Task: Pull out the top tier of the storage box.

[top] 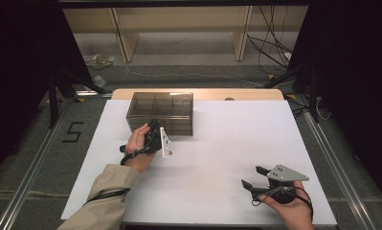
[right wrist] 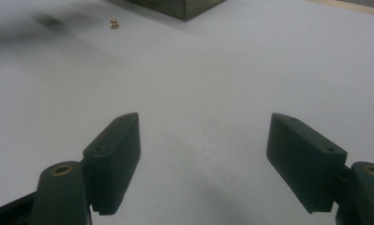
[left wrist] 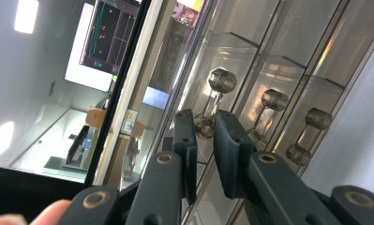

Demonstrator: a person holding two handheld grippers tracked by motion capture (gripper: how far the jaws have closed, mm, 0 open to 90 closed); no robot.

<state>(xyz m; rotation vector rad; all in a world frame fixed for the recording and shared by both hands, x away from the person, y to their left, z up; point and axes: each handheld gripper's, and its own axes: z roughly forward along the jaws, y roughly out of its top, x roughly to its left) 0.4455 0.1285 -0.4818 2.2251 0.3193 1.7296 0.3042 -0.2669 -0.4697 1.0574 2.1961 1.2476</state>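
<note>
A smoky see-through drawer box (top: 162, 111) stands on the white table (top: 227, 139) at the back left. My left gripper (top: 153, 127) is turned on its side against the box's front. In the left gripper view its jaws sit nearly together around the near end of a drawer knob (left wrist: 205, 126), with the left gripper (left wrist: 204, 123) shut on it. Two more knobs (left wrist: 273, 101) line up to the right. My right gripper (top: 251, 175) rests low over the table at the front right, open and holding nothing (right wrist: 205, 126).
A small brass-coloured piece (top: 169, 153) lies on the table just in front of the box, also far off at the top left as the brass piece (right wrist: 113, 23). Cables lie on the floor beyond the table.
</note>
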